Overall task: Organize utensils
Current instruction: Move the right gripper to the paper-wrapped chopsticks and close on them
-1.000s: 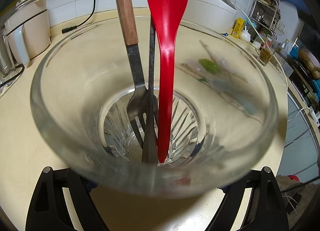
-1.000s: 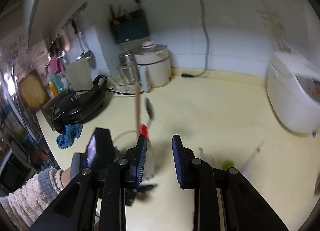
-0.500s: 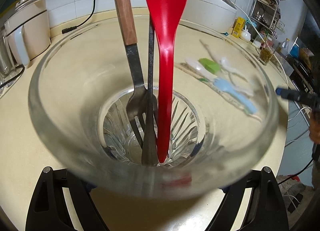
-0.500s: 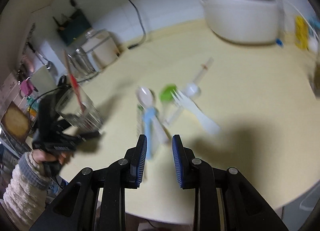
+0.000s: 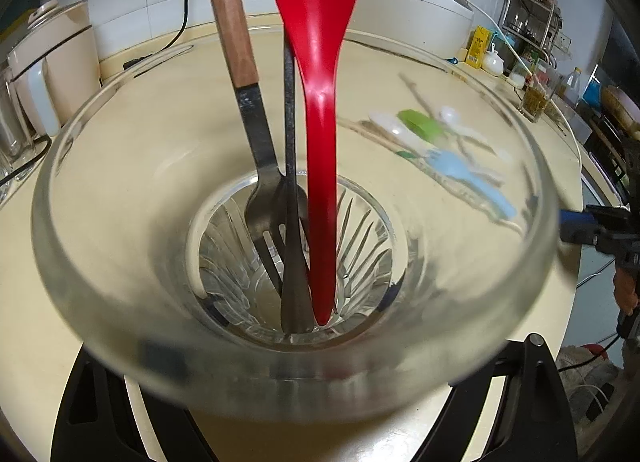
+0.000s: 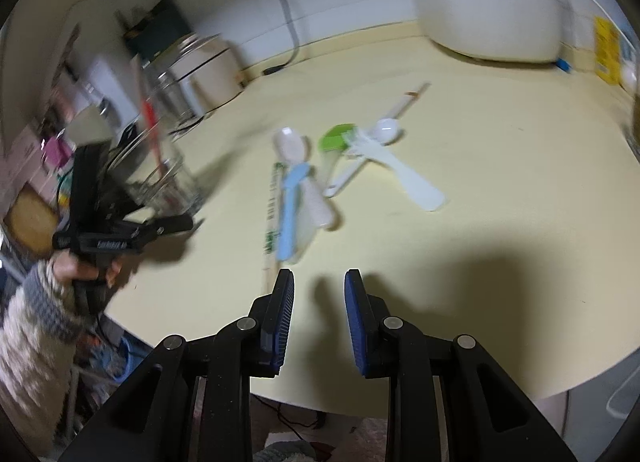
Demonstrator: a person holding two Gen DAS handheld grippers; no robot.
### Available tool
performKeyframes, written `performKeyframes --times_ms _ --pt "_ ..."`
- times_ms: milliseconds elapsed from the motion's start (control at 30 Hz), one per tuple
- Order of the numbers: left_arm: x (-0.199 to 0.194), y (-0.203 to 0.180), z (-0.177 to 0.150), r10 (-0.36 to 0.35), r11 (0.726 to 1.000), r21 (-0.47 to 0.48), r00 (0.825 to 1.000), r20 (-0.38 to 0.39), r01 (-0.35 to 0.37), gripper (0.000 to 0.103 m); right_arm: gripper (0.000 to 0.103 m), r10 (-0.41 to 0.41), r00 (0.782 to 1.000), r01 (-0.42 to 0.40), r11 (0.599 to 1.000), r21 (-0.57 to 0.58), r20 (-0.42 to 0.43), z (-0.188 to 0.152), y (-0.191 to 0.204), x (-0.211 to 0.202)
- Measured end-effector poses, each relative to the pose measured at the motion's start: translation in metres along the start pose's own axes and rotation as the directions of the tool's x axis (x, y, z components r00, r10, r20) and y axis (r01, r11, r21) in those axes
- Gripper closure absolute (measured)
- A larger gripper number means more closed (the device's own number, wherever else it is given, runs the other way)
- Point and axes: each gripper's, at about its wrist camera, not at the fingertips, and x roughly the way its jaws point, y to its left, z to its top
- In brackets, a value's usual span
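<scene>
While the left hand-held gripper (image 5: 304,402) clamps a glass (image 5: 120,302) holding an upright red spoon (image 5: 320,166) and fork (image 5: 256,142), loose plastic utensils (image 6: 296,190) lie lengthwise on the counter (image 6: 500,182) before the spread, empty right hand-held gripper (image 6: 319,294).

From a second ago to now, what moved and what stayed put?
The right gripper, empty with jaws apart, swung down from above the glass toward the loose plastic utensils on the counter. The left gripper's jaws have just been opening, glass between them. The glass, its fork and red spoon stayed put.
</scene>
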Motion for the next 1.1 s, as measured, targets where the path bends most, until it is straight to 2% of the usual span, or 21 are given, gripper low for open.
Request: performKeyframes --times_ms 167,300,400,500,533,567,600,933,1100 --pt "0.000 0.000 0.000 -0.002 1.000 -0.005 1.000 0.001 0.002 0.012 0.077 0.020 1.000 -0.021 0.997 -0.075 -0.020 -0.008 0.022 0.012" --pt "-0.002 0.003 0.000 -0.011 1.000 -0.014 1.000 0.005 0.011 0.012 0.077 0.004 1.000 -0.004 0.994 -0.112 0.000 -0.010 0.033 0.019" --pt "-0.002 0.004 0.000 -0.012 1.000 -0.016 1.000 0.005 0.013 0.012 0.077 -0.031 0.999 0.034 0.988 -0.150 0.023 -0.011 0.042 0.023" --pt "-0.002 0.005 -0.001 -0.014 1.000 -0.017 1.000 0.006 0.014 0.012 0.077 -0.103 0.993 0.114 0.964 -0.241 0.060 -0.016 0.057 0.030" --pt "-0.002 0.005 -0.001 -0.013 1.000 -0.016 1.000 0.006 0.013 0.012 0.079 -0.134 0.988 0.149 0.950 -0.275 0.074 -0.018 0.064 0.032" --pt "-0.002 0.006 -0.001 -0.013 1.000 -0.016 1.000 0.006 0.013 0.012 0.085 -0.156 0.984 0.176 0.935 -0.308 0.088 -0.021 0.070 0.034" --pt "-0.002 0.006 -0.001 -0.013 1.000 -0.016 1.000 0.006 0.013 0.012 0.092 -0.153 0.984 0.175 0.929 -0.326 0.092 -0.023 0.073 0.034" --pt "-0.002 0.006 -0.001 -0.012 1.000 -0.014 1.000 0.005 0.012 0.012 0.093 -0.089 0.995 0.101 0.905 -0.413 0.049 -0.035 0.080 0.025" --pt "-0.001 0.007 -0.001 -0.014 1.000 -0.015 1.000 0.005 0.015 0.012 0.093 -0.096 0.995 0.102 0.895 -0.435 0.036 -0.046 0.072 0.009"
